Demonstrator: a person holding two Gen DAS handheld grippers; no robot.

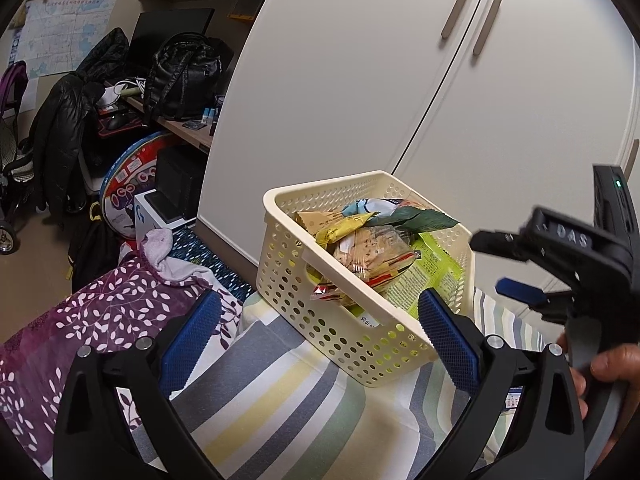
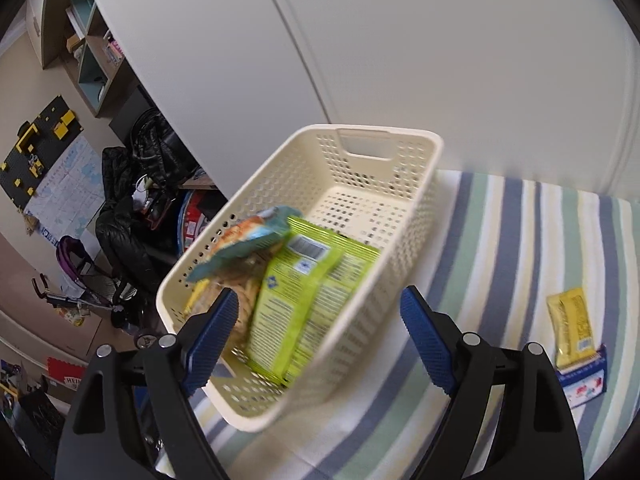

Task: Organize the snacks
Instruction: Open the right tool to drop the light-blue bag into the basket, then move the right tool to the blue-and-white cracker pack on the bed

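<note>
Snacks sit in the cream basket (image 2: 416, 216) on the striped bed cover (image 2: 500, 240).
Both the left gripper (image 1: 320, 320) and right gripper (image 2: 320, 320) are spread wide and hold nothing; a yellow snack (image 2: 570, 326) lies outside.

You have the basket (image 2: 404, 216) standing on the striped bedcover (image 2: 500, 240), with the wardrobe doors (image 1: 400, 80) behind it. Inside it, the snack packets (image 2: 304, 292) are piled at your near end, leaving the far end bare. To your right, well apart from the basket, a snack bar (image 2: 570, 326) lies on the bedcover, its near end resting on a flat packet (image 2: 586, 384).
</note>
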